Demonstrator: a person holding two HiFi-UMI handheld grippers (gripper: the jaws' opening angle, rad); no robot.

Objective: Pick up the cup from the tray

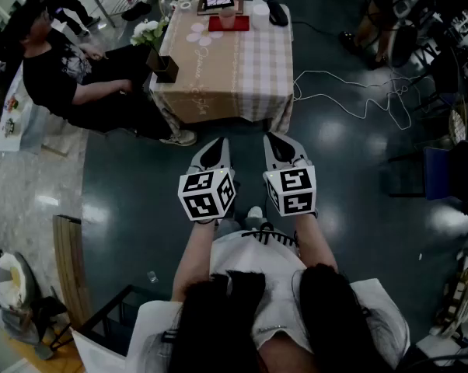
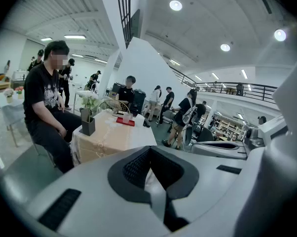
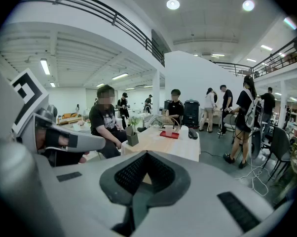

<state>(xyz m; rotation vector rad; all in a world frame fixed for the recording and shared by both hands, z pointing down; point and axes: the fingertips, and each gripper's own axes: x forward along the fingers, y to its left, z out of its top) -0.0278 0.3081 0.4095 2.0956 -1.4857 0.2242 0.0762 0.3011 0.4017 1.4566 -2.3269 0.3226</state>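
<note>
No text, number or brand is showing clearly enough to read. A line of pale cursive lettering is running across the tablecloth (image 1: 193, 92) towards its near left corner, too small and blurred to make out. The marker cubes (image 1: 207, 195) (image 1: 290, 191) are showing only black-and-white square patterns.

Pale cup (image 1: 228, 15) upright, on flat red tray (image 1: 215, 26)

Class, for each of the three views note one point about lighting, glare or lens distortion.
Head view: dim, with pale glare patches on the glossy floor; the cup on its tray looks small and soft. Left gripper view: fisheye bending, black corners, a ceiling lamp blown out. Right gripper view: same curvature; the railing bows.
</note>
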